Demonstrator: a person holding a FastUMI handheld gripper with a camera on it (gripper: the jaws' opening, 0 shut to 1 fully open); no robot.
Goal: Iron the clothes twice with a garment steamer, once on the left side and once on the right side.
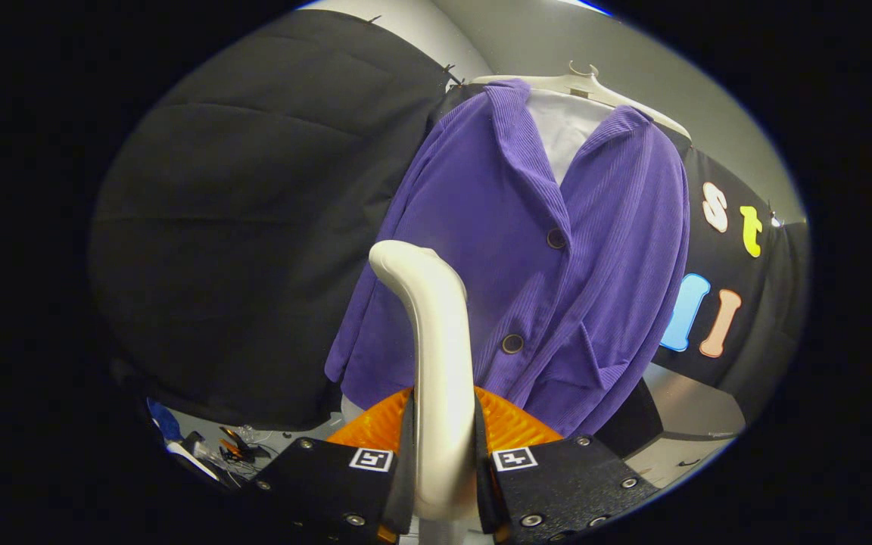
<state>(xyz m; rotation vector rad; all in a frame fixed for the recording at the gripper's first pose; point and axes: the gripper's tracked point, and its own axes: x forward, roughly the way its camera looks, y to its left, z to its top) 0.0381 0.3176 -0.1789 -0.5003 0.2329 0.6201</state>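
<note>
Gripper view, looking forward along the tongs. The landmark is the purple jacket (549, 257), the largest thing shown: a ribbed, collared garment that hangs upright and buttoned, with two dark buttons (556, 238) down its front, the lower one near a patch pocket. Behind the jacket and to its left hangs the black cloth wall (254, 227) of the booth, which passes behind the garment and shows again to its right. Above the jacket, a pale grey wall (527, 38) closes the booth. Inside the jacket's open collar a white garment (568, 129) shows. The jacket's shoulders rest on a cream hanger (595, 83), whose hook rises just above the collar. In front of the jacket's lower left panel stands the garment steamer (436, 363), a white curved handle whose rounded top bends toward the fabric; whether it touches the cloth cannot be told. Below the jacket's hem, an orange ribbed part (512, 424) sits behind the steamer handle. The tongs (442, 469) are pressed against the steamer handle from both sides, pinching it, with one finger (406, 454) on each flank. Below and to the right of the jacket, a grey worktop (689, 424) edge appears. Below and to the left of the jacket, small cluttered items (232, 446) lie in shadow, too small to tell.
</note>
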